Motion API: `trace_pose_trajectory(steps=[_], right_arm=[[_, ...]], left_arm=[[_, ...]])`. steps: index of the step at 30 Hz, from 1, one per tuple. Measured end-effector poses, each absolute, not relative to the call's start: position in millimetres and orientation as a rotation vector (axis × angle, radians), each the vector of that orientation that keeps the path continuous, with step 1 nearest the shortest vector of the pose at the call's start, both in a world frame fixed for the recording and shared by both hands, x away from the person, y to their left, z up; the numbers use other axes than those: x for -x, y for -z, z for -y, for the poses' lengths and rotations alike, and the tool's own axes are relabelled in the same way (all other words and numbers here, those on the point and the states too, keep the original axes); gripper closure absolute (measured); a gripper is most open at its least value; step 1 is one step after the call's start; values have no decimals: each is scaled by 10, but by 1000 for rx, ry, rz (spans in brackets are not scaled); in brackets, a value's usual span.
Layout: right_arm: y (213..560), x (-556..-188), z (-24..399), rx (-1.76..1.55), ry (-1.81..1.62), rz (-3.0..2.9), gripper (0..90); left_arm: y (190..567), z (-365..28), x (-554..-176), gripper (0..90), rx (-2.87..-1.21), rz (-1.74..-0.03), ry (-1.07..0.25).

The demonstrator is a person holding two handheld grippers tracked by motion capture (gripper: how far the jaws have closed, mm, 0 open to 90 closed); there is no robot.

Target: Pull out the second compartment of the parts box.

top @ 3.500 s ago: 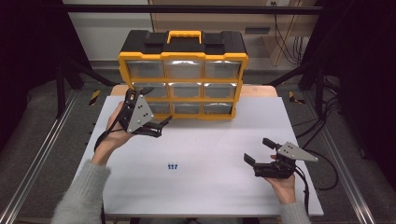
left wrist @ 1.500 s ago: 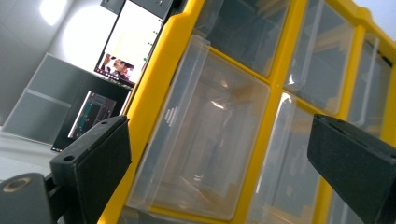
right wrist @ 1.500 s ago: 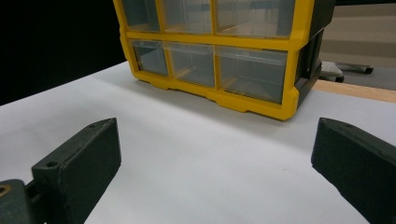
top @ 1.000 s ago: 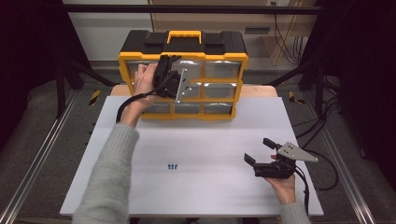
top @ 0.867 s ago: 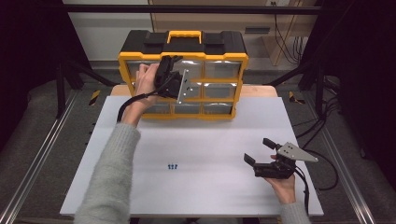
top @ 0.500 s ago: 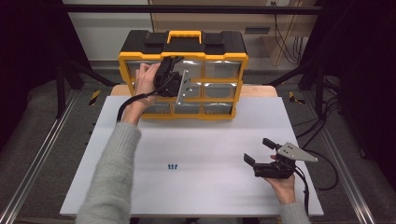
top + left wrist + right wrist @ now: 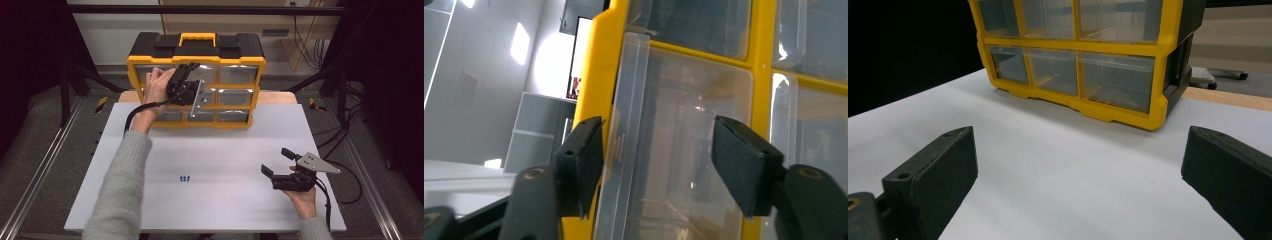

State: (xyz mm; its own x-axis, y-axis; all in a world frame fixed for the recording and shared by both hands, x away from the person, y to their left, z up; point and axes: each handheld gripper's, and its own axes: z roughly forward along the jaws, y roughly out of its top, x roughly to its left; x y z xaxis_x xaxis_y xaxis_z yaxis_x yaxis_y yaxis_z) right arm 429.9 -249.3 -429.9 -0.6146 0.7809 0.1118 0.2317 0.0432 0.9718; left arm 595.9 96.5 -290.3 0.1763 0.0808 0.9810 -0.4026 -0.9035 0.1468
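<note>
Nearest the person, the right claw (image 7: 278,165) hovers low over the white table (image 7: 225,150), jaws spread and holding nothing, well apart from the work. Near mid-table lie 3 small blue bits (image 7: 185,178), untouched. Farther back, at the table's far edge, stands the yellow organizer (image 7: 250,62) with its 9 clear drawers, all looking pushed in. The left claw (image 7: 189,70) is up against its front at the top row, turned on its side; in the left gripper view its jaws straddle the front of a clear drawer (image 7: 674,150), one pad by the drawer's clear edge flange beside the yellow frame, the other out over the clear face. The jaws have just been closing, with that drawer front between them, yet gaps show at both pads, so the claw is part-spread and not yet pinching. The step in hand looks like taking hold of this top drawer to open it. Next, the jaws likely need to close firmly on the lip, then pull straight out toward the person, level, so the drawer slides without jamming or tipping the organizer.
</note>
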Motion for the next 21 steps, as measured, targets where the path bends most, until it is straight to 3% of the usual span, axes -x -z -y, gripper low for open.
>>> trace_pose_trajectory(steps=[21], right_arm=[[4296,-4298,2496,-1020,-1609,-1871,21]], left_arm=[[2919,-970,-5951,629,-2019,376,-1930]])
